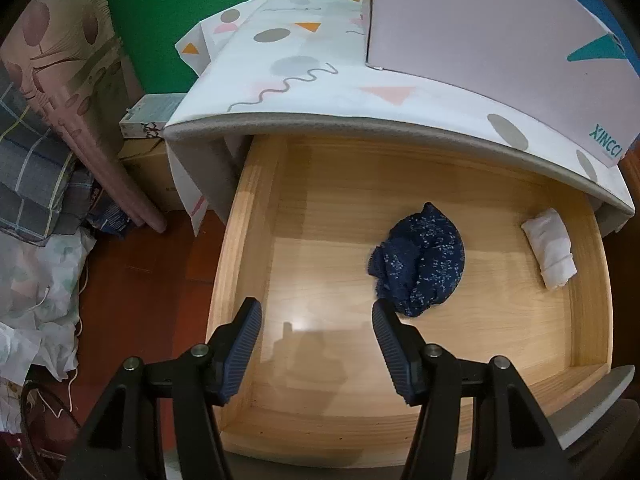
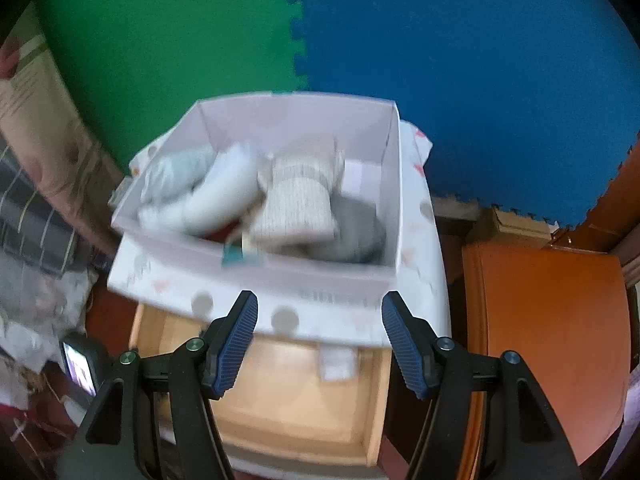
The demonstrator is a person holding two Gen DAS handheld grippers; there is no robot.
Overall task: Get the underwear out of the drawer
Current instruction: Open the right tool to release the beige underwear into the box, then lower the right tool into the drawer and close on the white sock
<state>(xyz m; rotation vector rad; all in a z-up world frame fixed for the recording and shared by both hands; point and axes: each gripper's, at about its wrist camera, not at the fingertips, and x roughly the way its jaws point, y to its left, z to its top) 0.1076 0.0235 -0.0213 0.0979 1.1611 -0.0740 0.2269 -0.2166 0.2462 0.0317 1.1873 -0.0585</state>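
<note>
Both jaws apart, empty. Two pieces left in drawer (image 1: 256, 240): navy underwear (image 1: 420, 260), white roll (image 1: 550, 248). Next: grab navy.

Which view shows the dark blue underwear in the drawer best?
The left wrist view: the dark blue underwear lies sharp and unobstructed on the drawer floor. The right wrist view, blurred, shows only part of the drawer, no blue garment.

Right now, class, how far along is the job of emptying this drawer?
Done: rolled garments fill the box. In hand: nothing; left tongs and right tongs are open and empty. Left: a navy piece and white roll in the drawer.
</note>
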